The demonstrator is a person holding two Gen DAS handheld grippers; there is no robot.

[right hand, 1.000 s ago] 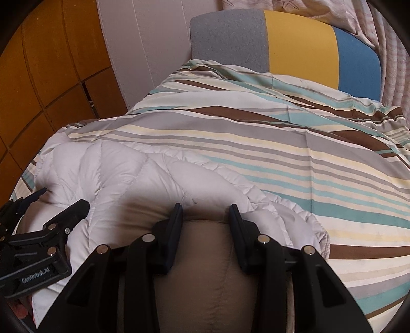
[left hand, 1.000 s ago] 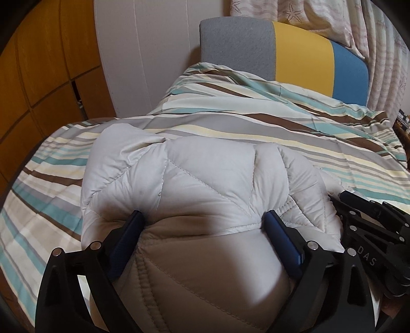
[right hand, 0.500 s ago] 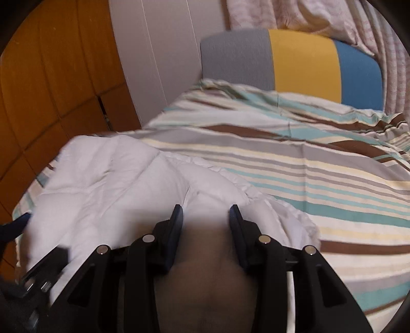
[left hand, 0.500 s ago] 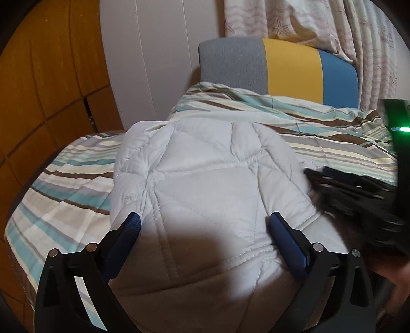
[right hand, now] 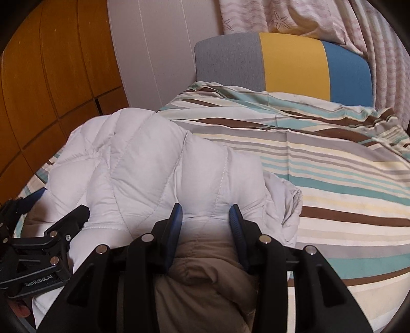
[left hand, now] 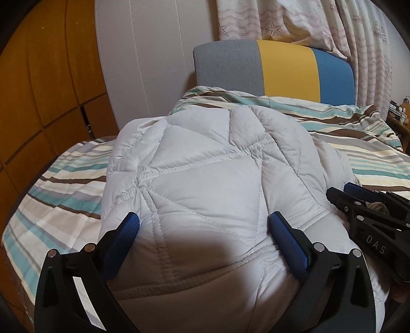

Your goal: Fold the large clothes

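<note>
A pale grey quilted jacket point(left hand: 205, 166) lies bunched on the striped bed, its beige lining point(left hand: 192, 302) showing near the cameras. My left gripper point(left hand: 206, 225) stands wide open. The puffy fold fills the gap between its blue pads point(left hand: 287, 243) without being squeezed. My right gripper point(right hand: 206, 212) is shut on a narrower bunch of the jacket point(right hand: 143, 158), where the grey shell meets the beige lining point(right hand: 205, 276). Each gripper shows in the other's view: the right gripper point(left hand: 358, 205) at the right edge, the left gripper point(right hand: 51, 230) at the lower left.
The striped bedspread point(right hand: 333, 179) stretches away to the right and ahead. A grey, yellow and blue headboard point(left hand: 282, 66) stands at the far end before a patterned curtain point(left hand: 294, 20). A white wall panel point(left hand: 143, 64) and orange wooden cupboards point(left hand: 38, 89) border the left side.
Both grippers have carried the jacket's fold forward toward the headboard, so its quilted shell now heaps higher in both views. The left jaws have spread slightly and no longer dent the padding.
</note>
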